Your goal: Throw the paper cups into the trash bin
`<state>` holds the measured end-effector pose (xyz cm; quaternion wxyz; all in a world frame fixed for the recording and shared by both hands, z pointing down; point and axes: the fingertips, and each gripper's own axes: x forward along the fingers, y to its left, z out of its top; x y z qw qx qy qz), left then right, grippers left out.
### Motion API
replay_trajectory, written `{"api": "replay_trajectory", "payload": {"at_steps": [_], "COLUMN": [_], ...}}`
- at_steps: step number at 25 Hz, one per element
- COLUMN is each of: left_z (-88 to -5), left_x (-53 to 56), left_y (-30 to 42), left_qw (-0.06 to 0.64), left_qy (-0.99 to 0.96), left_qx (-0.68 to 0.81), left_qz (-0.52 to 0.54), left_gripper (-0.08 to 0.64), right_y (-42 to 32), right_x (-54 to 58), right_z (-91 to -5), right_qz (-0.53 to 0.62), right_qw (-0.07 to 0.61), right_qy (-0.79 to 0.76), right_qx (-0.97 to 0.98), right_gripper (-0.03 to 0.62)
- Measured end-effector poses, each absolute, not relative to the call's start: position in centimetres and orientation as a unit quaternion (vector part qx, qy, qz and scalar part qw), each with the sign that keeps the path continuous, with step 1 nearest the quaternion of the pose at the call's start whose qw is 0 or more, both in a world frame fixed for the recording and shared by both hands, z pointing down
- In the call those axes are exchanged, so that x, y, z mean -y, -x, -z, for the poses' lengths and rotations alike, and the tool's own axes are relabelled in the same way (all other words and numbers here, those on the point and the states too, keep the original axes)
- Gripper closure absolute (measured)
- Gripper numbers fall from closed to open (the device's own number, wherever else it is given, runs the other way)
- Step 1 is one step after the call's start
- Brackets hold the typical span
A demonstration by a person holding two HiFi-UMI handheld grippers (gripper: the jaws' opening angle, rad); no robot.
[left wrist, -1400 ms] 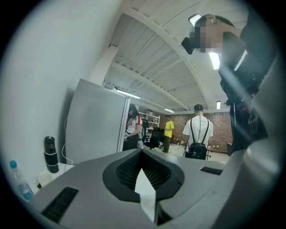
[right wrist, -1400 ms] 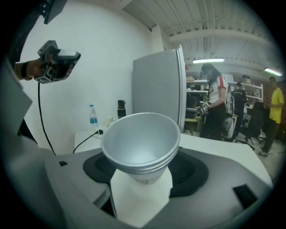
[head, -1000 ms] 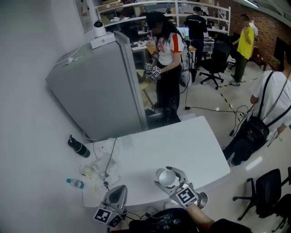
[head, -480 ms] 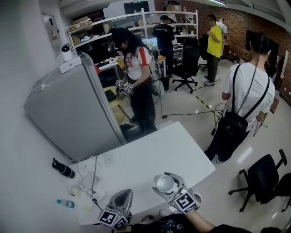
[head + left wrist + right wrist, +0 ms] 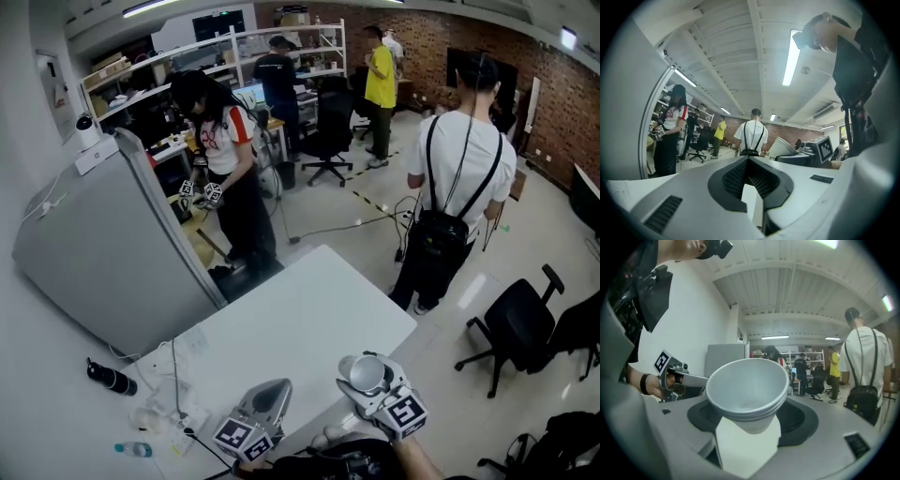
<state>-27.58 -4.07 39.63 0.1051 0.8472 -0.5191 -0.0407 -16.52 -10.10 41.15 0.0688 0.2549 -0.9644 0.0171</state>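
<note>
A stack of white paper cups sits between the jaws of my right gripper, mouth toward the camera, and the gripper is shut on it. In the head view that gripper and the cups hang off the near right corner of the white table. My left gripper is over the table's near edge, shut, with nothing in it. From the left gripper view the cups show to the right. No trash bin is in view.
A grey cabinet stands at the table's far left. A black bottle, a plastic bottle and cables lie at the table's left end. A person with a backpack and a black chair stand on the floor to the right.
The head view has swung to the right. Both grippers have moved right along the table's near edge, the right one past the corner, with the cups still held.
</note>
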Motion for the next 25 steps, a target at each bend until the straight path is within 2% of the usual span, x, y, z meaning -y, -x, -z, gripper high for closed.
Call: {"api": "replay_trajectory", "payload": {"at_steps": [16, 25], "left_z": [-41.4, -41.0], "left_x": [2.2, 2.7], "left_y": [20.5, 11.2], "left_qw": [0.139, 0.133], "left_qy": [-0.909, -0.918], "left_qx": [0.391, 0.372], "left_qz": [0.038, 0.019], "left_gripper": [0.568, 0.568], "right_y": [7.4, -0.7], "right_x": [4.0, 3.7], "right_z": [-41.2, -42.3], "right_qz": [-0.04, -0.055], "right_qw": [0.08, 0.095], "right_qy": [-0.395, -0.396], "right_qx": [0.914, 0.912], "right_gripper": [0.249, 0.249]}}
